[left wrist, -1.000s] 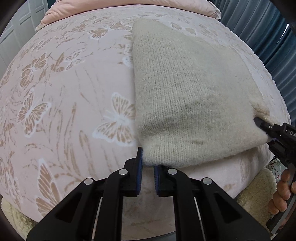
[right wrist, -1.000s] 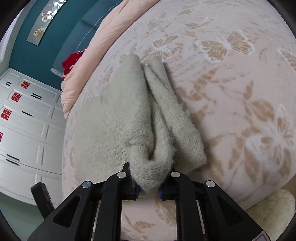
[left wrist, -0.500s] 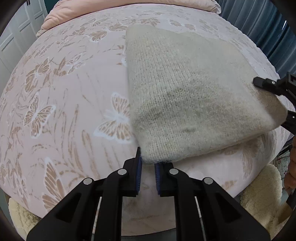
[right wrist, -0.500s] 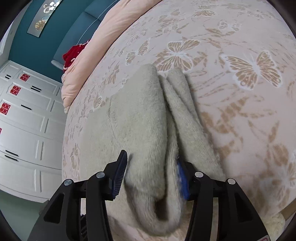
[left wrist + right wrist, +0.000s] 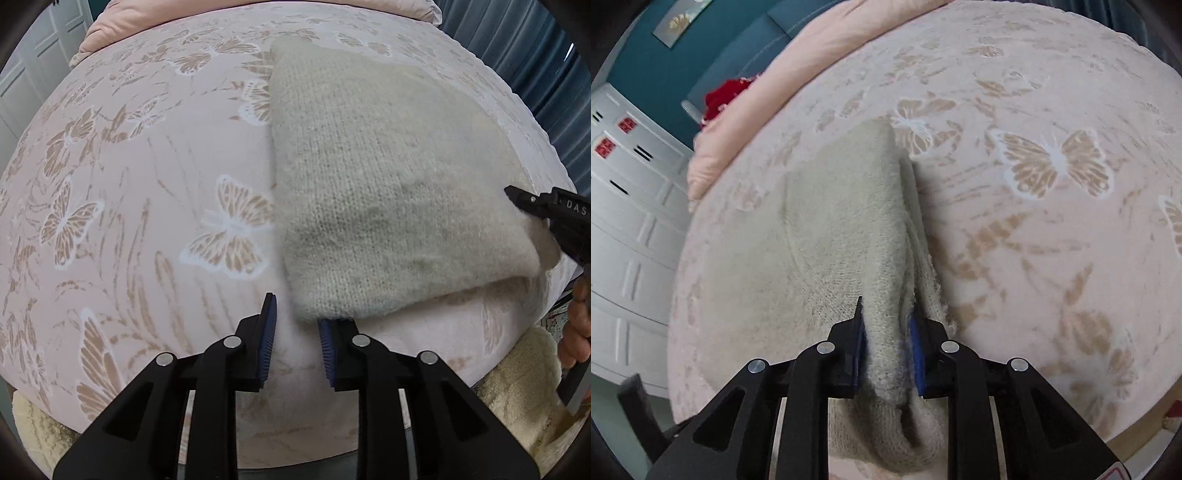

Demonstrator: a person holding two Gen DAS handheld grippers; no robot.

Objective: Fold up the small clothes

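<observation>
A folded cream knitted garment point(image 5: 388, 192) lies on the pink butterfly bedspread point(image 5: 147, 184). My left gripper point(image 5: 297, 325) is open at the garment's near left corner, whose edge lies over the right fingertip. In the right wrist view the garment point(image 5: 849, 229) shows as stacked layers. My right gripper point(image 5: 886, 332) is shut on the thick folded edge of the garment at its near end. The right gripper also shows at the right edge of the left wrist view point(image 5: 546, 218).
A pink pillow point(image 5: 783, 85) and a red item point(image 5: 724, 96) lie at the head of the bed. White cabinets point(image 5: 624, 229) stand to the left. A cream fluffy rug point(image 5: 517, 376) lies by the bed's near edge. Blue curtains point(image 5: 535, 55) hang at the back right.
My left gripper opened and let go of the garment's near corner. My right gripper opened half a second ago and has closed again on the garment's folded edge.
</observation>
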